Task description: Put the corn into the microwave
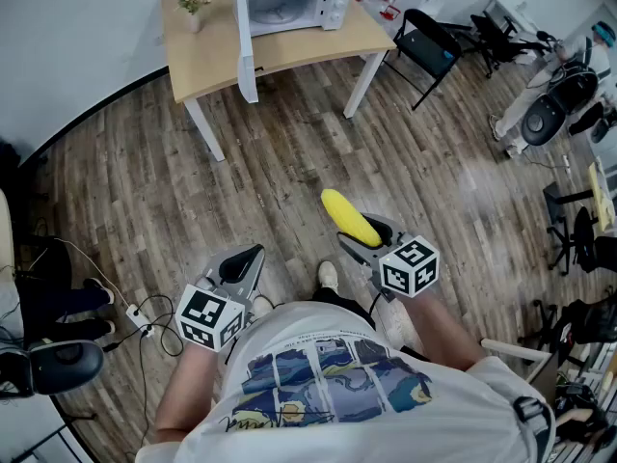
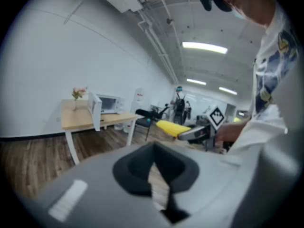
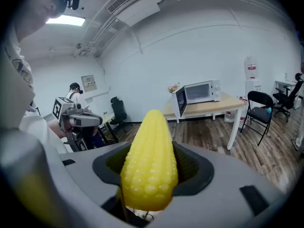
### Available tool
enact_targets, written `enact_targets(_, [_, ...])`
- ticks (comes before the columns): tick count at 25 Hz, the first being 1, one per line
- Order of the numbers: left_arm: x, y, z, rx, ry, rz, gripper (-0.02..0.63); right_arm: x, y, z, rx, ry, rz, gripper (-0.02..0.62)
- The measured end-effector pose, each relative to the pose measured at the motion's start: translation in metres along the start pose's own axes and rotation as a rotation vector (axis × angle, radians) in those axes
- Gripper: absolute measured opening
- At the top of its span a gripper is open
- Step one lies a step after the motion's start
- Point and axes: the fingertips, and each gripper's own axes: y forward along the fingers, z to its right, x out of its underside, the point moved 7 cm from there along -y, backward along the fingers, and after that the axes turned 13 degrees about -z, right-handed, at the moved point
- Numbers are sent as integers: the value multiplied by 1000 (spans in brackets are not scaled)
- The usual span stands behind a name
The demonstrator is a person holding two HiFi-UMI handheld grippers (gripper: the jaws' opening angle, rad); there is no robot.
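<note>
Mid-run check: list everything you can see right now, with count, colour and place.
corn: one, yellow, between the jaws of the right gripper
microwave: one, white, door open, on the table
table: one, light wood top, white legs, by the far wall
flower vase: one, pink flowers, on the table left of the microwave
folding chair: one, black, right of the table
power strip and cables: white and black, on the floor at left
floor: brown wood planks
right gripper: grey, closed on the corn
left gripper: grey, jaws together, empty
</note>
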Motion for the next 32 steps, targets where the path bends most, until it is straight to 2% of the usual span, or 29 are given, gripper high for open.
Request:
enact_targets(6, [30,-30,-30,35,4,-21,8,5,27,-41,19,35,10,250])
enact_targets(11, [28,-18,-53,62,0,-31,8,6,39,-41,30,73,-5,250])
enact_targets(18, [-33,34,-75,66,15,-22,8,-39,52,31,36,71,8,250])
enact_targets(23, [-80,66,-100,14,28,-32,8,-82,72,84,28,23,22,249])
enact_targets(28, [-115,95,-124,-23,25,-4,8,-117,95,133,22,2,23,249])
enact_targets(32, [-127,103,-148,-19,4,-11,8,-140,119,155,25,26,20,249])
